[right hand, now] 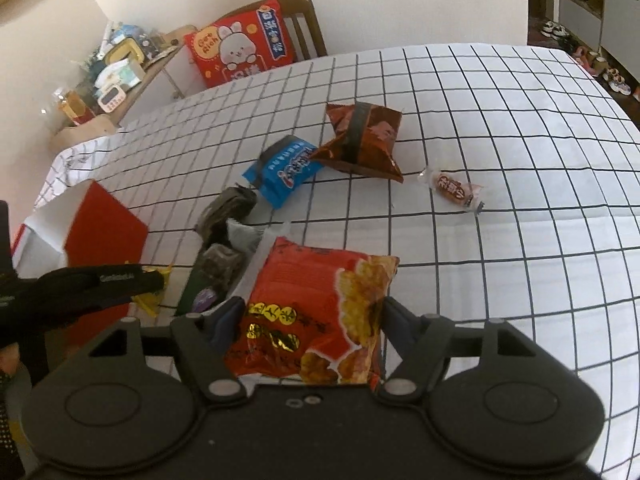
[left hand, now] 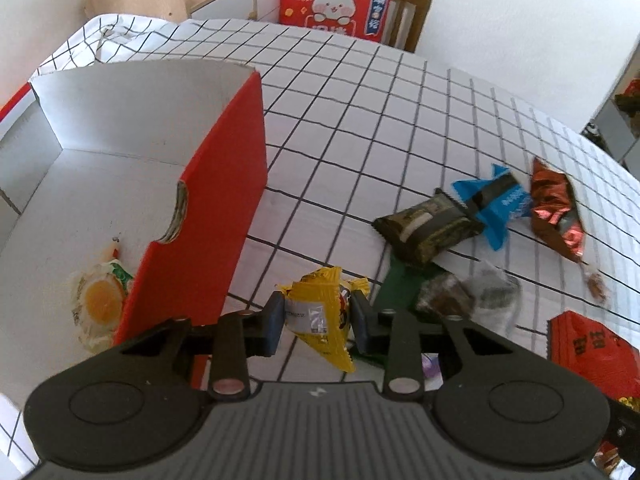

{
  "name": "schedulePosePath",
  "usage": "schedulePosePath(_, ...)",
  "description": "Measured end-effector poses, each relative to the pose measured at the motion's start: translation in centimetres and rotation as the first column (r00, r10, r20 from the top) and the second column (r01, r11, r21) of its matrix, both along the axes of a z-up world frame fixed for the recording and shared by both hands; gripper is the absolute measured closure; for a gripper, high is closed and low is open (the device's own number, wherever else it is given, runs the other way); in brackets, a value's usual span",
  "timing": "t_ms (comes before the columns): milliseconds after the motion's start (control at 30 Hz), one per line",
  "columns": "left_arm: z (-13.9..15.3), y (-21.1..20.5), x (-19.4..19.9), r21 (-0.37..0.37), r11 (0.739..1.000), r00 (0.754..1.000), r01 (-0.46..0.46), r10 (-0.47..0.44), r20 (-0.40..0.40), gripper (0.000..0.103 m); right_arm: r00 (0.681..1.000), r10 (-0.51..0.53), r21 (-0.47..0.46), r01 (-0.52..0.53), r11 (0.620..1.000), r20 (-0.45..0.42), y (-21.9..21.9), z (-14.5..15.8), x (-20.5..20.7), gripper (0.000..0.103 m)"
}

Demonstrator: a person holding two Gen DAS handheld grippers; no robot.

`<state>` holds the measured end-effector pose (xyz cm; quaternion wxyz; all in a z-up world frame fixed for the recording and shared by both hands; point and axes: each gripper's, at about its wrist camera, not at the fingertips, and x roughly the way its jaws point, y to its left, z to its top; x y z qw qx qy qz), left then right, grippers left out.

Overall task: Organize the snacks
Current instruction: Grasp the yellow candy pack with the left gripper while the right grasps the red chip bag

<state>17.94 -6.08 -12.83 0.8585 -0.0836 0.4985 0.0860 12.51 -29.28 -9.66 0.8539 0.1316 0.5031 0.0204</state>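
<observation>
The left tool (left hand: 318, 322) is clamped on a yellow snack packet (left hand: 320, 316), its two pads pressed against the packet's sides, holding it just above the counter (left hand: 360, 120) with its checked cloth, right beside the red wall of the open box (left hand: 224, 184). Inside that box, on its white floor, lies one clear-wrapped snack with an orange centre (left hand: 100, 300).

The right tool (right hand: 312, 316) has its fingers on either side of a big red snack bag (right hand: 316, 312); the bag fills the gap between them, but whether they actually press on it I cannot tell.

The other snacks sit loose on the cloth to the right of the box: a dark green packet (left hand: 428, 228) resting partly on a blue packet (left hand: 496, 204), with a brown-red foil bag (left hand: 556, 212) just beside the blue one. Nearer the left tool are a flat dark green pack (left hand: 400, 280) and a clear-wrapped dark snack (left hand: 444, 296). A small wrapped candy (right hand: 454, 192) lies apart from the rest, further right.

Behind the counter, a red rabbit cushion (left hand: 336, 0) leans on a wooden chair (left hand: 416, 12).
</observation>
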Motion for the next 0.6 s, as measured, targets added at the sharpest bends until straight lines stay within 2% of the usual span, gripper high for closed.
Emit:
schedulePosePath(367, 5.2, -0.3, -4.2, -0.052, 0.994, 0.995, 0.096, -0.094, 0.032, 0.069, 0.996, 0.067, 0.004, -0.068, 0.998, 0.052, 1.3, 4.4, -2.3, 0.031)
schedulePosePath(600, 8.2, 1.5, -6.4, -0.074, 0.989, 0.991, 0.129, -0.125, 0.052, 0.069, 0.990, 0.120, -0.002, -0.120, 0.993, 0.078, 2.8, 6.7, -3.0, 0.031)
